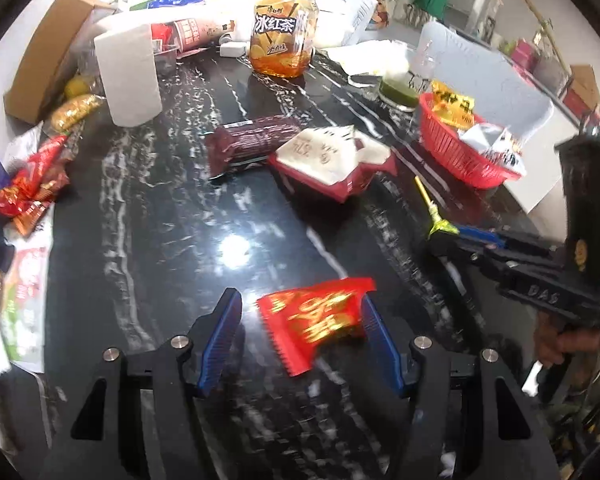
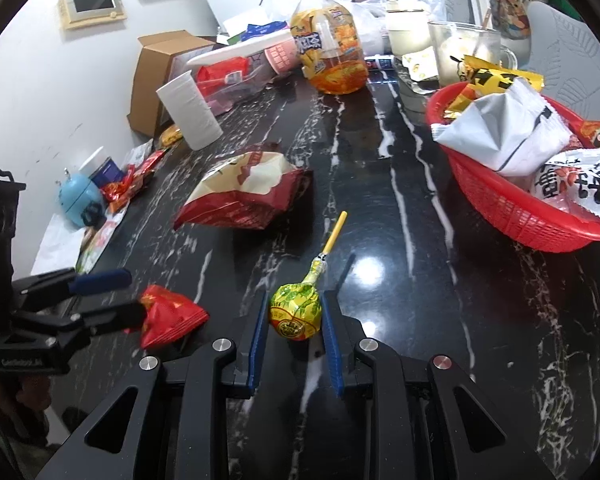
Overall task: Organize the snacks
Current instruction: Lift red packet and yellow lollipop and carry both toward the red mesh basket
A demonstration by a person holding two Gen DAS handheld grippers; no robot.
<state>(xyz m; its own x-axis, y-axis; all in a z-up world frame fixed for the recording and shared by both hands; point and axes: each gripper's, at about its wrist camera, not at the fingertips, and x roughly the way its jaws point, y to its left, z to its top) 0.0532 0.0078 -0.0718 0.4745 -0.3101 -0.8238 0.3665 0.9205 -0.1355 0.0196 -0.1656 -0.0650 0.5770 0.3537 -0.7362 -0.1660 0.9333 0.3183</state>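
Note:
My left gripper point(image 1: 300, 320) is open around a small red snack packet point(image 1: 316, 320) on the black marble table; the packet leans against the right finger. It also shows in the right wrist view point(image 2: 170, 316). My right gripper point(image 2: 296, 316) is shut on a yellow-green lollipop point(image 2: 296, 312), its yellow stick pointing away. A red basket point(image 2: 512, 208) holding several snack bags stands at the right, also seen in the left wrist view point(image 1: 456, 152). A red-and-white snack bag point(image 2: 244, 196) and a dark brown biscuit pack point(image 1: 248, 144) lie mid-table.
An iced tea bottle point(image 1: 282, 28), a paper towel roll point(image 1: 130, 76) and a cardboard box point(image 1: 48, 52) stand at the back left. Red snack packets point(image 1: 32, 188) pile at the left edge. Glass cups point(image 2: 464, 52) stand behind the basket.

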